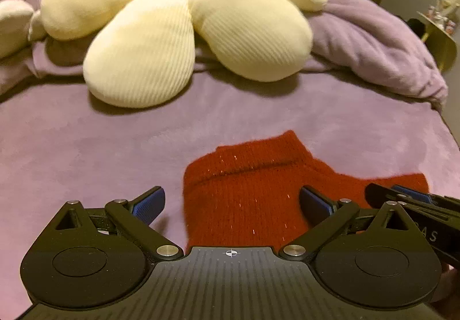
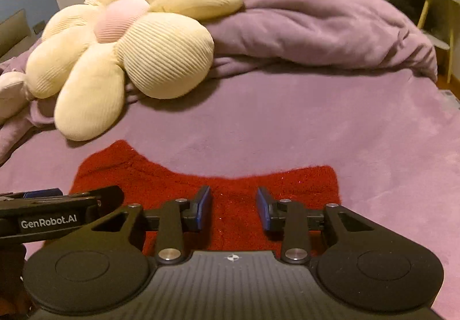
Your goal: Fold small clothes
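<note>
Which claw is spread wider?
The left claw: its blue pads stand far apart beside the red knitted garment; the right claw is narrower.

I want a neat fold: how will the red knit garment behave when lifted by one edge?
The red knit garment lies limp on the purple blanket, so it will likely droop and sag. Its fuzzy knit probably grips well, though it may drag on the plush.

Fuzzy red knit garment [image 1: 247, 190], plush purple blanket [image 1: 86, 147], ribbed flower cushion [image 1: 138, 67]
</note>
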A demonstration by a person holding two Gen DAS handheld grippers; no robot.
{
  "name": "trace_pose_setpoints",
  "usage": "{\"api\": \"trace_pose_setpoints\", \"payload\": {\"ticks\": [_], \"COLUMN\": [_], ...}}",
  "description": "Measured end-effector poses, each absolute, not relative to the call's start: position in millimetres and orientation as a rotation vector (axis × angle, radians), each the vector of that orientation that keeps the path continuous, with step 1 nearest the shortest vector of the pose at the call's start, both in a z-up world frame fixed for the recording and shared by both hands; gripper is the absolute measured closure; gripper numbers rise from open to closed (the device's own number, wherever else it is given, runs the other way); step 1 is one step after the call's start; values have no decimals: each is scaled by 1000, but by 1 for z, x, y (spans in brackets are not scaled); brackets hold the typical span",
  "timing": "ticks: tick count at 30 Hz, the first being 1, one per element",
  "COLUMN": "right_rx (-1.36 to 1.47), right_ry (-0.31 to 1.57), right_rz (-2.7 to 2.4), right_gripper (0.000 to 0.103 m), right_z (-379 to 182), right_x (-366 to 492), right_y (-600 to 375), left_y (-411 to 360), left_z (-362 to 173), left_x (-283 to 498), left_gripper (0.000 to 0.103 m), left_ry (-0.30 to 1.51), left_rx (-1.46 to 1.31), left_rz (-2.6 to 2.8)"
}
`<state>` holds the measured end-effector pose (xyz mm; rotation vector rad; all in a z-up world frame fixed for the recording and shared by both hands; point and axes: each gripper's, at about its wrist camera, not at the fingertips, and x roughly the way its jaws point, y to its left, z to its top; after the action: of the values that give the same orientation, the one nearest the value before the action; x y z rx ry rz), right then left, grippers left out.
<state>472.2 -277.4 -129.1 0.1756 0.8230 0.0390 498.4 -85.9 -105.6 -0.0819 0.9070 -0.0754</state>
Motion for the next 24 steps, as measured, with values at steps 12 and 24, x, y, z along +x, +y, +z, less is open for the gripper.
{"api": "trace_pose_setpoints", "payload": {"ticks": [12, 24], "right_rx": [140, 212], "right_ry": [821, 679], "right_rz": [23, 173], "right_gripper": [61, 36], "right_z": [-159, -119], "right_x": [504, 405], "right_y": [-273, -305], "left_y": [-87, -44], "left_z": [-138, -95], "left_x": [520, 426], "left_gripper": [0, 0], "left_ry": [947, 877], "left_rx": [-104, -241], "left_rz": [-89, -283]}}
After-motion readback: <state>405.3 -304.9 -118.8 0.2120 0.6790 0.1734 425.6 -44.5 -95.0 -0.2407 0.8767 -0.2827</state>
